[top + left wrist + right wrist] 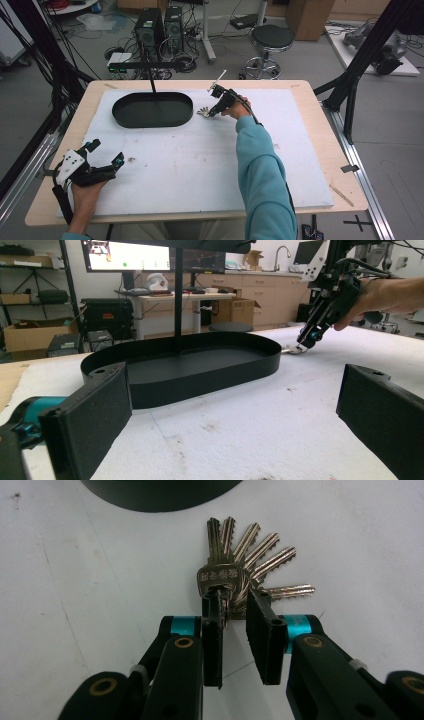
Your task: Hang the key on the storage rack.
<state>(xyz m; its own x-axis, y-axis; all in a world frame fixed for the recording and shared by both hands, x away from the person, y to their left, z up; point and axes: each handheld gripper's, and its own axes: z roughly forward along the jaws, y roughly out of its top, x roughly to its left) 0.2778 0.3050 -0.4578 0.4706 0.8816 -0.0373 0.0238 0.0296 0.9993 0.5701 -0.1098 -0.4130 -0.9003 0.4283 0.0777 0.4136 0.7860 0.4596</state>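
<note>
Two black jaws of the right claw (235, 630) stand a little apart, straddling the heads of a bunch of keys (245, 565). One pad seems to touch the foremost key head; the other has a gap beside it, so the claw reads as nearly closed around the heads but not yet clamped. The keys lie flat on the white tabletop (75, 580), fanned out from their ring, just off the right end of the black oval tray (152, 110). In the high view the right claw (212, 112) comes down steeply at that same end of the tray.

These keys look like thin, stiff metal: light, hard and smooth, likely to slip sideways between flat pads. Joined loosely at the ring, the blades will probably swing and dangle once lifted, so the bunch will not stay fanned. The stacked heads near the ring look like the best place to take hold, since they give the pads the thickest part to pinch; a single blade would likely slide or twist. Nothing here seems fragile, though a weak pinch may drop them.

Well away from the tray, near the front left corner of the tabletop, the left claw (107, 162) rests with jaws spread wide and nothing between them, pointing toward the tray.
</note>
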